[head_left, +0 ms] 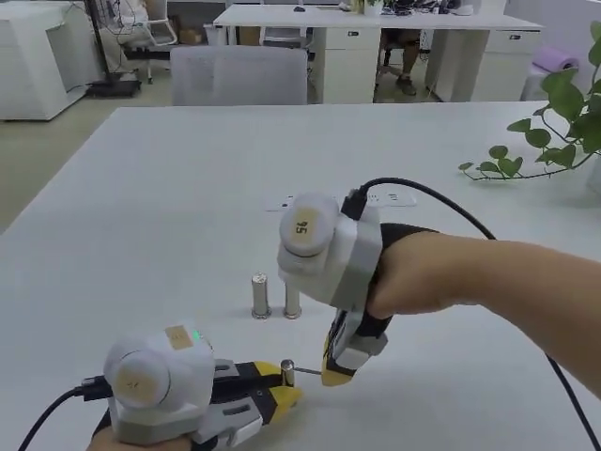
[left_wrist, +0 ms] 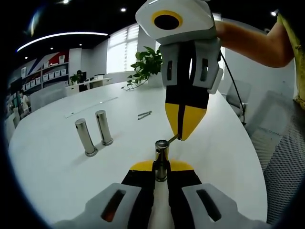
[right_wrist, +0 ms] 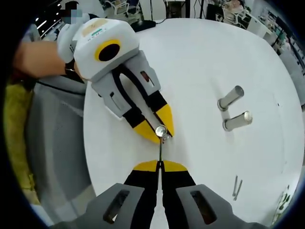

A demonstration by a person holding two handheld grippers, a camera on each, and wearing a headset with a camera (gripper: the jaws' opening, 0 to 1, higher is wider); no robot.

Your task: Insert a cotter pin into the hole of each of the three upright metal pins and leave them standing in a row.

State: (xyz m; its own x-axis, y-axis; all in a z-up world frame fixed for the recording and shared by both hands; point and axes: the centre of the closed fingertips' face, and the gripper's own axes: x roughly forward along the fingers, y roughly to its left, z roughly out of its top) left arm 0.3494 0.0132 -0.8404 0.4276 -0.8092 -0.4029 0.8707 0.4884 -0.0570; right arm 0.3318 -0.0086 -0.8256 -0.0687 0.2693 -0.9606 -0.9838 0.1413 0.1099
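Item: my right gripper (head_left: 336,374). My forearm comes in from the right, wrist bent, jaws angled down and clamped on one cotter pin (right_wrist: 160,149), whose tip meets the head of a metal pin (left_wrist: 161,155).
Item: my left gripper (head_left: 274,398). Held low and level, jaws clenched around that metal pin.
Metal pins, three: one gripped, two standing pins (head_left: 260,296) side by side just beyond both grippers.
Cotter pins, three: one held, two loose cotter pins (left_wrist: 144,114) farther beyond.
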